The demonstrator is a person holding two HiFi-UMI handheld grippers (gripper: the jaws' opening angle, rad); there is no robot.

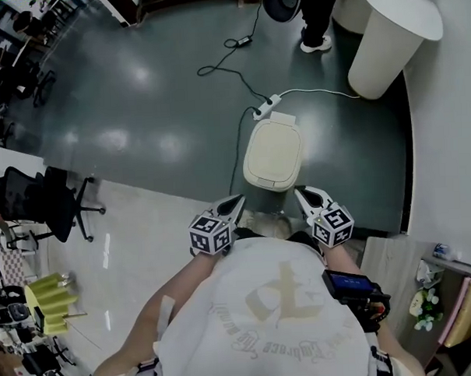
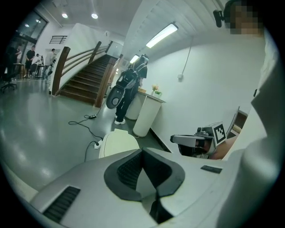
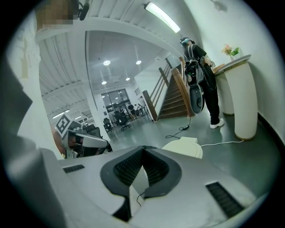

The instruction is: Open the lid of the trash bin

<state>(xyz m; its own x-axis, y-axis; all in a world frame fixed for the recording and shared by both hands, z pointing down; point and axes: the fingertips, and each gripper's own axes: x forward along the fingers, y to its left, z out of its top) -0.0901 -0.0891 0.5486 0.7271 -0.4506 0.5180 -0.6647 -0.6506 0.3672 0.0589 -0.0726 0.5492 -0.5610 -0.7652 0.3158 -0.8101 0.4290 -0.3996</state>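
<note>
The trash bin (image 1: 274,152) stands on the dark floor just ahead of me, its cream lid (image 1: 275,146) closed and flat. It also shows as a pale lid (image 2: 119,143) in the left gripper view and as the same lid (image 3: 183,146) in the right gripper view. My left gripper (image 1: 238,200) hovers near the bin's near-left edge, shut and holding nothing. My right gripper (image 1: 300,192) hovers near the near-right edge, also shut and holding nothing. Neither touches the bin. In their own views the left gripper (image 2: 142,151) and right gripper (image 3: 142,149) point past the lid with tips together.
A white power strip (image 1: 268,105) with black and white cables lies just beyond the bin. A white cylindrical stand (image 1: 389,36) is at the far right by the wall. A person's legs (image 1: 316,24) stand at the top. An office chair (image 1: 49,201) is at left.
</note>
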